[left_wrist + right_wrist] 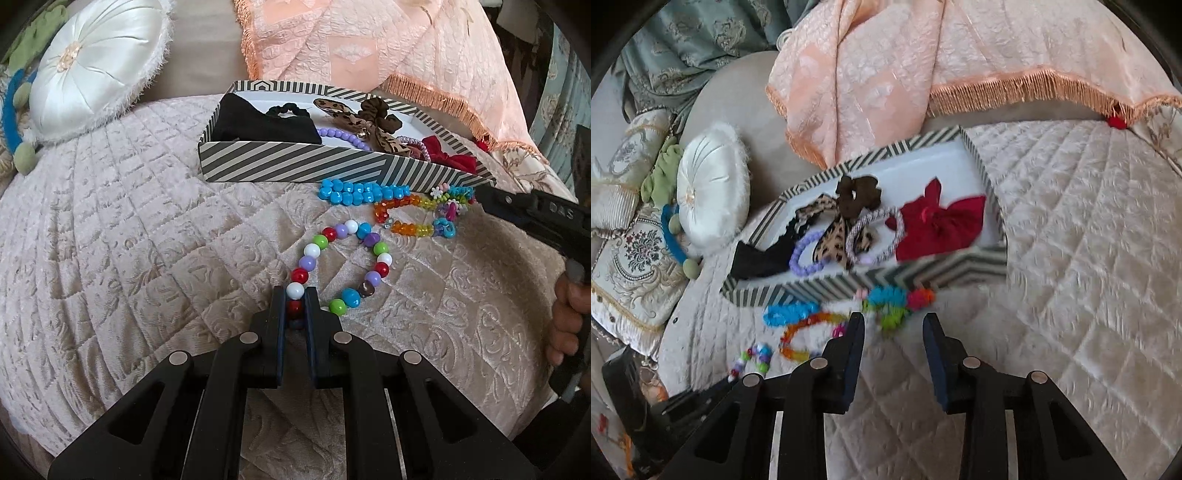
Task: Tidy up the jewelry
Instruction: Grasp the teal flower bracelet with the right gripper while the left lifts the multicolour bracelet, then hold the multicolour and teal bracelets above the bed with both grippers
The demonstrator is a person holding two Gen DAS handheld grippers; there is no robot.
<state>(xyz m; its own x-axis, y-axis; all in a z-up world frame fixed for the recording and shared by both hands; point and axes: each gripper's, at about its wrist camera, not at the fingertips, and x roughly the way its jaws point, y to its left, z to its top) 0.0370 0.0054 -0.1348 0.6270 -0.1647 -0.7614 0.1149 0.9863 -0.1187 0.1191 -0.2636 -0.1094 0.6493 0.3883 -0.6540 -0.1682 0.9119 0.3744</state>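
My left gripper point(295, 297) is shut on a bracelet of round multicoloured beads point(376, 258), a white and a red bead pinched between its pads; the loop lies on the quilt ahead. The same bracelet point(755, 356) shows blurred in the right wrist view. In front of the striped box point(295, 166) lie a blue bead bracelet point(364, 192), an orange-rainbow bracelet point(406, 216) and a flowery mixed bracelet point(454, 203). My right gripper point(893, 321) is open just short of that flowery bracelet point(897, 301), nothing between its fingers.
The striped box point(849, 284) holds a black cloth point(757, 260), purple beads point(805, 258), leopard and brown scrunchies and a red bow point(938, 225). A white round cushion point(96, 70) and a peach fringed cloth point(369, 44) lie behind. A person's hand point(565, 317) shows at the right edge.
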